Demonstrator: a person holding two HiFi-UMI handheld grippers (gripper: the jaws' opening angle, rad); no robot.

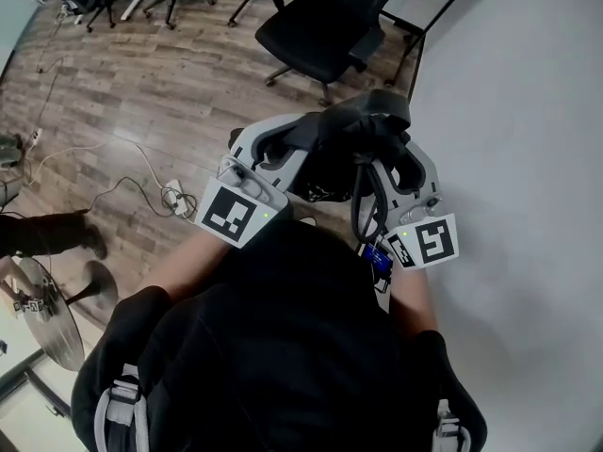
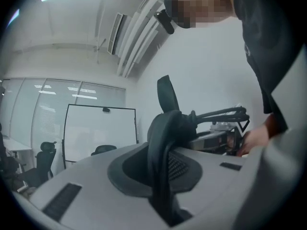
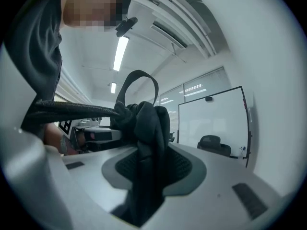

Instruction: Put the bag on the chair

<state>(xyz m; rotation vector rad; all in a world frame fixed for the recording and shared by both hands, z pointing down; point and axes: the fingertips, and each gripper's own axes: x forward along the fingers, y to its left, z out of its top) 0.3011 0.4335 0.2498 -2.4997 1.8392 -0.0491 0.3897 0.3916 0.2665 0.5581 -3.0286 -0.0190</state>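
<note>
**Item: bag** [image 1: 349, 125]. Black and soft, with straps. It was held aloft between the two grippers, close against the person's chest, and had not yet been set on the chair.

**Left gripper** [image 2: 163, 176]. The fingers [image 2: 81, 181] were closed on a single black strap [image 2: 160, 128] that rose between them.

**Right gripper** [image 3: 144, 176]. The fingers [image 3: 225, 176] were clamped on a thicker bunch of the bag's strap and fabric. They stood less tightly together than the left pair, probably because of that bulk.

**Reason for hold.** Gripping the limp bag at two points probably kept it level and clear of the floor [image 1: 141, 92] for carrying.

**Chair** [image 1: 316, 22]. A black office chair standing ahead on the wooden floor, well apart from the bag, its seat bare.

**Surroundings.** A white worktop [image 1: 528, 158] lay to the right, and a power strip [image 1: 174, 196] with its cable lay on the floor to the left.
</note>
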